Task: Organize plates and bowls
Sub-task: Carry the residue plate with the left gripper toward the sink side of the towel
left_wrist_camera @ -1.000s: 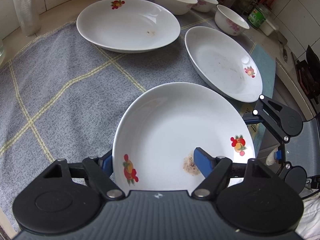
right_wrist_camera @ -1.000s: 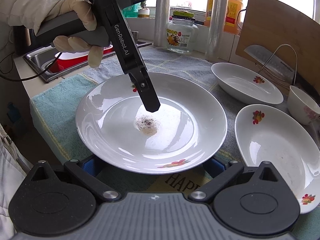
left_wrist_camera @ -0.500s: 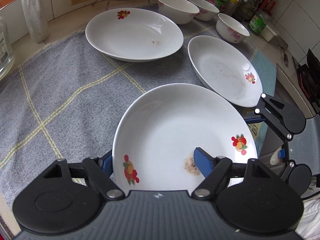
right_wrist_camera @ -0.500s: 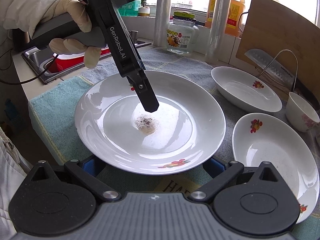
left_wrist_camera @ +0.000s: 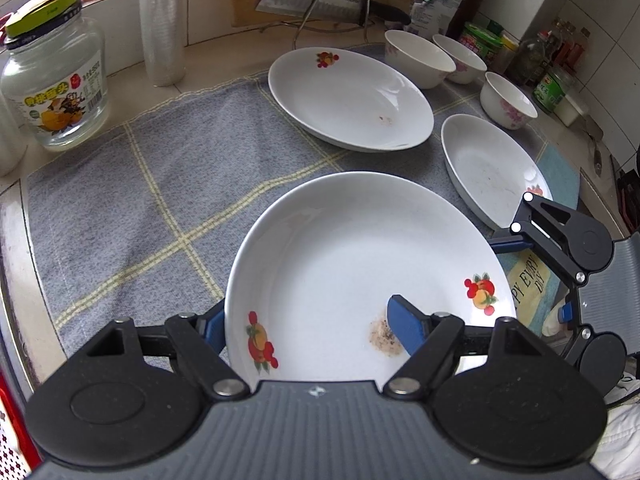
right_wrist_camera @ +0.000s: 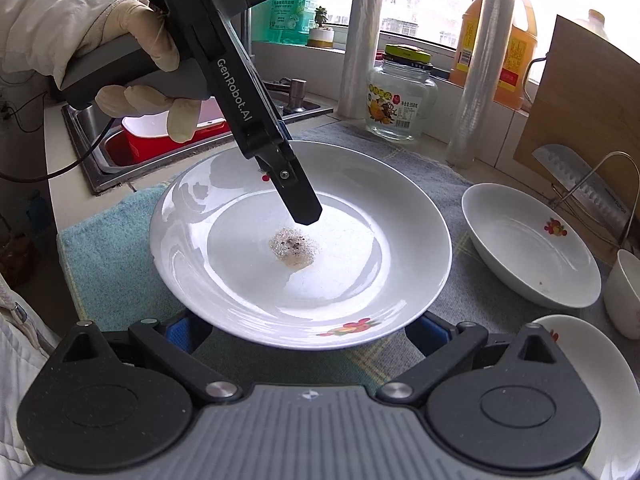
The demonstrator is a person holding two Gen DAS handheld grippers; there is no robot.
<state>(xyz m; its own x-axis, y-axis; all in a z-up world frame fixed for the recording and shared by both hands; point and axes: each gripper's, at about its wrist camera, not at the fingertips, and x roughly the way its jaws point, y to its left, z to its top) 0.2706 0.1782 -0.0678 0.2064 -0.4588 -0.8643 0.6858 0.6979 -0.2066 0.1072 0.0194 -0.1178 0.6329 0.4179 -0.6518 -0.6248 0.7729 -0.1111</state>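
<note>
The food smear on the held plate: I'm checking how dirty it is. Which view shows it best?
The right wrist view: the smear lies unobstructed mid-plate, its dark specks clear. In the left wrist view the left gripper, clamped on the plate's rim, covers part of the smear with a blue finger pad.

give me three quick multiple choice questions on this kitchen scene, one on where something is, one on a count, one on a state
1. Where is the glass jar?
A. on the bare counter beside the grey cloth
B. inside a bowl
C. on the held plate

2. How many small bowls stand at the far end of the counter in the left wrist view?
A. one
B. three
C. five

3. What is the state of the held plate?
A. clean and stacked on another plate
B. broken in two
C. soiled with a food smear, its rim gripped by the left gripper

Answers: 1 A, the jar stands on tile off the cloth's edge; 2 B, three white bowls show there; 3 C, one blue finger lies inside the plate, one under it.
</note>
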